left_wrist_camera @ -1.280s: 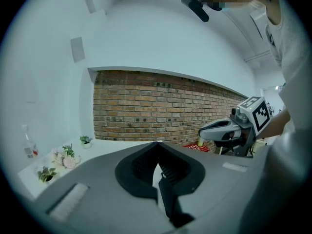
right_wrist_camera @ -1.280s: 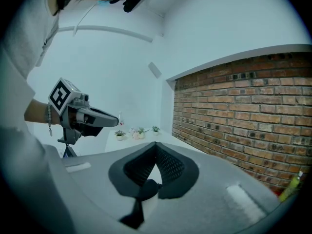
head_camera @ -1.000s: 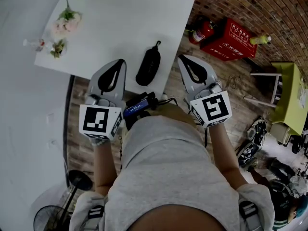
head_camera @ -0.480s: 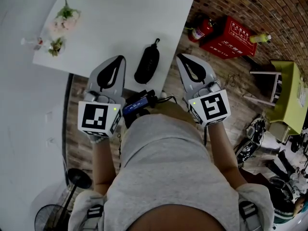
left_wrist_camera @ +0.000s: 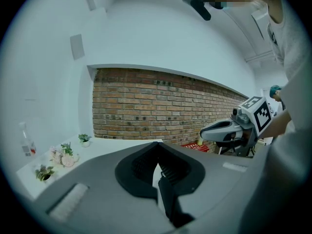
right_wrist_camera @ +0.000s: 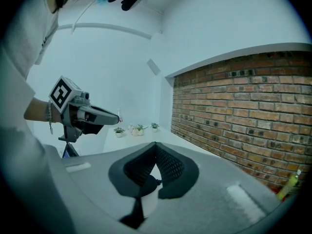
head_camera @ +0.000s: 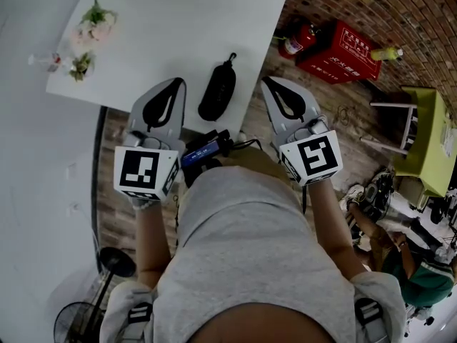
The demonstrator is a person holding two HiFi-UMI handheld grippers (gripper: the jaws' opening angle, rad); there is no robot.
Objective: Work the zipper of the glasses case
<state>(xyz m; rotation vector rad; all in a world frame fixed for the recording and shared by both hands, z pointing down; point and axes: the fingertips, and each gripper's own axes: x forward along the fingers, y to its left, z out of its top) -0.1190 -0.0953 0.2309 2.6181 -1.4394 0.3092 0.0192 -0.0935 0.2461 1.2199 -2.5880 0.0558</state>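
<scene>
The left gripper [head_camera: 173, 84] and right gripper [head_camera: 269, 84], both closed and empty, flank the glasses case [head_camera: 218, 90] near the table [head_camera: 200, 20] edge, so a blunt nudge may push it off.

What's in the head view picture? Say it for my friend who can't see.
A black glasses case lies near the edge of a white table, between the person's left claw and right claw, both shut and not touching it. Small flowers sit at the table's far left corner.
</scene>
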